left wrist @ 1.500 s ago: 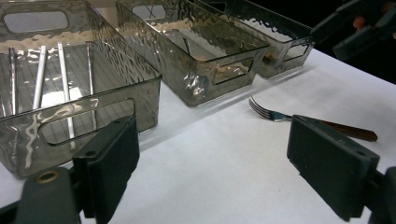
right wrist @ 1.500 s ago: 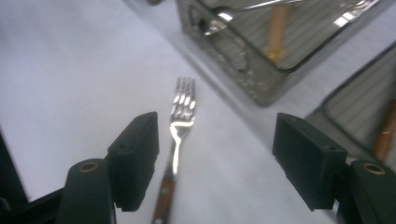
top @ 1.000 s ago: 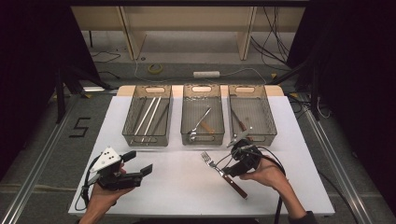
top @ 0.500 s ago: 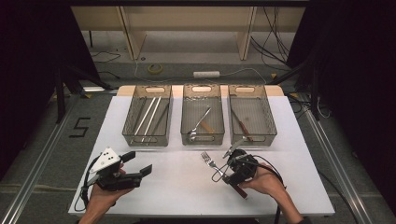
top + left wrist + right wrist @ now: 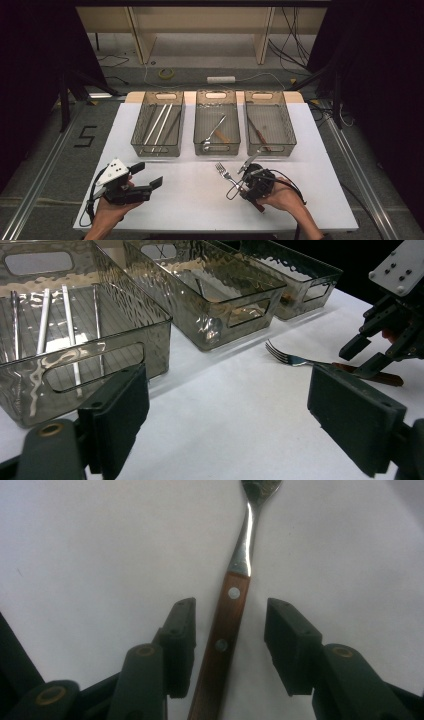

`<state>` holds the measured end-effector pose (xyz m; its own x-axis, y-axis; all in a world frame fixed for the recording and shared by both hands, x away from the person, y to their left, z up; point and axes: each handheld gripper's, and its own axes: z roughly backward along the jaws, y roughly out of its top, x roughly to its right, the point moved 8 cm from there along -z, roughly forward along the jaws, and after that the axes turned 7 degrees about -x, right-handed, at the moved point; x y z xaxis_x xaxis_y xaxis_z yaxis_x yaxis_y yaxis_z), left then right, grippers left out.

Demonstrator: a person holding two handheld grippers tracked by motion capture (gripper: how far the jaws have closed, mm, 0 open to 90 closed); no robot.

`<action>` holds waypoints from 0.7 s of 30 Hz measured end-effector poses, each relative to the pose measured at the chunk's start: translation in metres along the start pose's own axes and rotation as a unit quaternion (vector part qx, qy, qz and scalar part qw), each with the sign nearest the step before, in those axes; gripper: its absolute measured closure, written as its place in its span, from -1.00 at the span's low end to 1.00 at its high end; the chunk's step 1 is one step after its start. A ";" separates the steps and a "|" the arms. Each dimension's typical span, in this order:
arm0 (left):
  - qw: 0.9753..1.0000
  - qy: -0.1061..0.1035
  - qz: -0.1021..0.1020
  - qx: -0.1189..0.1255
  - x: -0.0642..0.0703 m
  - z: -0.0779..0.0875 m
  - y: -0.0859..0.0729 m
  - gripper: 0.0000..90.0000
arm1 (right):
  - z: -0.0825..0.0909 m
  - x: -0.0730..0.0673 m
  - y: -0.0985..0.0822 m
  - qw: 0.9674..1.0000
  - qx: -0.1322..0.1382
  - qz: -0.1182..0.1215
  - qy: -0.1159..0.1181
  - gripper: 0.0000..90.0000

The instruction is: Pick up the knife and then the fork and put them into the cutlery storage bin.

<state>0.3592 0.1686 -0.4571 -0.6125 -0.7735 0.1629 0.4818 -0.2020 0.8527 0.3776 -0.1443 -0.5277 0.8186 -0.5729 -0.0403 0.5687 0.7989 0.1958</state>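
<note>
Dark floor and trailing cables surround a white worktop (image 5: 190, 200) that carries three clear bins along its far side. Going from the left, the left hand-held gripper (image 5: 150, 175) rests low near the front edge with its jaws spread and nothing between them. Beyond it, the left bin (image 5: 136, 131) holds a few long metal rods, the middle bin (image 5: 199, 131) a spoon, and the right bin (image 5: 289, 131) a wooden-handled knife. In front of the gap between the middle and right bins lies the fork (image 5: 223, 171), flat on the worktop, tines pointing away from the person and its brown wooden handle (image 5: 222, 635) running back under the right hand-held gripper (image 5: 229, 630). That gripper's jaws have just been closing and now straddle the handle, part-way apart, the pads on either side but not yet pressing on it. The fork looks light and stiff, unlikely to bend or break. Its polished steel neck is probably slippery and narrow, so the riveted wooden handle is the better place to pinch, across its flat width about where the jaws now stand. Lying so low, it leaves little room beneath, and the pads will need to come right down to the worktop to catch it squarely.
</note>
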 end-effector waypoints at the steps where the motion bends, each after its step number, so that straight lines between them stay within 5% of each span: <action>1: 1.000 0.000 -0.001 0.000 0.000 0.000 0.000 -0.63 | -0.001 0.000 0.000 1.000 -0.002 0.001 0.000 0.28; 21: 1.000 0.001 -0.004 -0.001 0.001 0.000 -0.001 -0.63 | -0.006 0.000 -0.003 1.000 -0.016 0.012 -0.011 0.41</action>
<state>0.3585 0.1681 -0.4574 -0.6151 -0.7729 0.1560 0.4791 -0.2092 0.8525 0.3762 -0.1454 -0.5346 0.8297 -0.5580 -0.0137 0.5523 0.8171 0.1650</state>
